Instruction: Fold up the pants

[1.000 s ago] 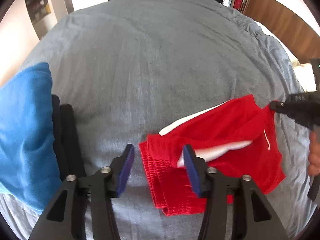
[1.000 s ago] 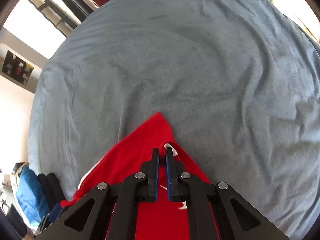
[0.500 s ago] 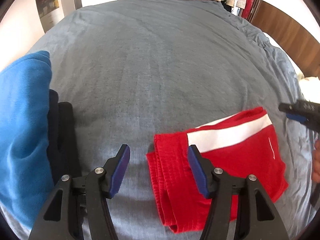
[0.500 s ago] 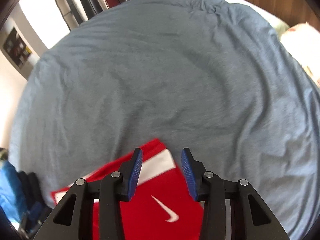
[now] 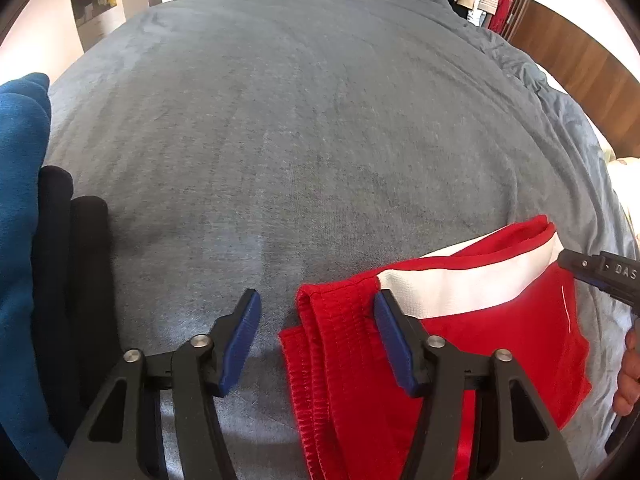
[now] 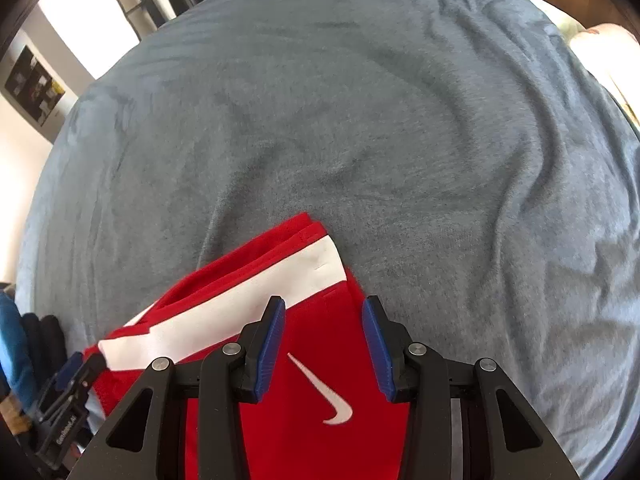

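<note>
Lying folded on the grey bed [image 5: 320,140], red shorts [image 6: 320,400] beneath both grippers' [image 5: 316,336] [image 6: 324,344] fingers, spread apart, gripping nothing.

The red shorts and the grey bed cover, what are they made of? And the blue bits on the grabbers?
The red shorts look like thin, smooth sports fabric, probably polyester: slight sheen, a ribbed, gathered waistband. The grey bed cover looks like soft matte knit cotton, maybe jersey: fuzzy, with gentle wrinkles. The blue pads on the left gripper seem to be grippy rubber or plastic with fine ridges.
</note>
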